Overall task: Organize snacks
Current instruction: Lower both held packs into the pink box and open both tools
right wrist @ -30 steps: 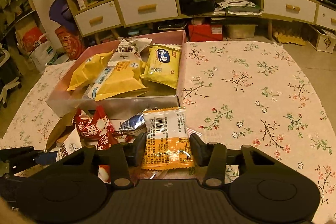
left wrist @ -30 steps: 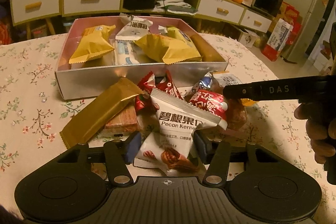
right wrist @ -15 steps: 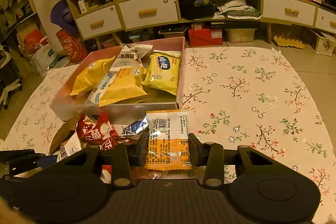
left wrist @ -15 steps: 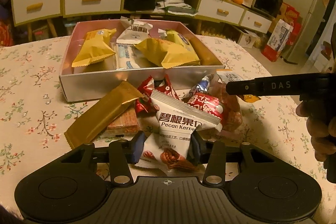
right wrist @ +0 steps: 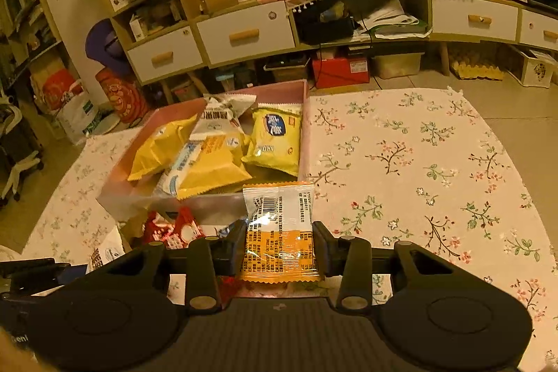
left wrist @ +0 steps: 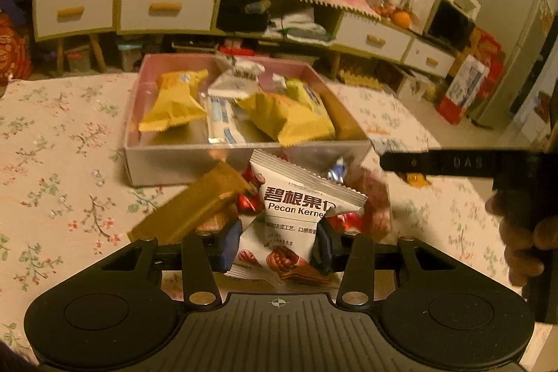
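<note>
Both cameras ride low behind their own fingers, tilted down and forward across the flower-patterned surface toward the drawer cabinets along the wall.

The left wrist view sits close over the loose packets, with the open box straight ahead and the fridge at the far right. The right hand-held gripper juts into it from the right.

The right wrist view looks from farther right, so the box lies left of centre. Both share the box, its yellow packets, the cabinets, the fan and the cat picture.

wall: cream | cabinets: white drawers | fridge | light: warm
</note>
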Tool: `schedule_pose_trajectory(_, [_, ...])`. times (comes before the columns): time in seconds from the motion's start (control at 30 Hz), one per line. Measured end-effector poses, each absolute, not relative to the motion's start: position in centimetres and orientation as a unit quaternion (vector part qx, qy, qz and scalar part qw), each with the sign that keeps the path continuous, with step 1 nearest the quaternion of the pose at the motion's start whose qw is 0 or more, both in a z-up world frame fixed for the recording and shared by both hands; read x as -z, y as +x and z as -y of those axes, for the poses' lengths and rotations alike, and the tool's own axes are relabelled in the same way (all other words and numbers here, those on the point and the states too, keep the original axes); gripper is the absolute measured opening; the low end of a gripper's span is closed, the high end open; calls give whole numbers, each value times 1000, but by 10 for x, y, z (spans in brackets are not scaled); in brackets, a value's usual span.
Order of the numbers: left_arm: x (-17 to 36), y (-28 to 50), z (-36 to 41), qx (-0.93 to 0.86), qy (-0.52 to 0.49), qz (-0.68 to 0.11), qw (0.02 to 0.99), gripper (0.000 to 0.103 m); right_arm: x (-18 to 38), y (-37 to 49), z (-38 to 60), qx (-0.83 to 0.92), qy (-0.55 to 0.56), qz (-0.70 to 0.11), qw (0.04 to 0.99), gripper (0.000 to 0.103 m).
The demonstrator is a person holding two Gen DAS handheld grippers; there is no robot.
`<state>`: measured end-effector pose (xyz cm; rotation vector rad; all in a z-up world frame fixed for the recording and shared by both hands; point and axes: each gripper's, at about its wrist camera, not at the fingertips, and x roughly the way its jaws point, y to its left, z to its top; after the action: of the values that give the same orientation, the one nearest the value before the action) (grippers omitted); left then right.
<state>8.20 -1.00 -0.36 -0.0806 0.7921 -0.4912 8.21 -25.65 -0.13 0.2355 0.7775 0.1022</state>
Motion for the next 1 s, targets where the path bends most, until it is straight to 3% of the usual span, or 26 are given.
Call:
schedule_pose_trajectory(0.4, [-16,124,-16,172,-73,-359,914,42,-8,93,258,-56,142,-359,920,4])
schedule_pose_trajectory(1.0, [0,202,-23,150,-88,-380,909,42,1,142,254,-65,141,-362,919,5])
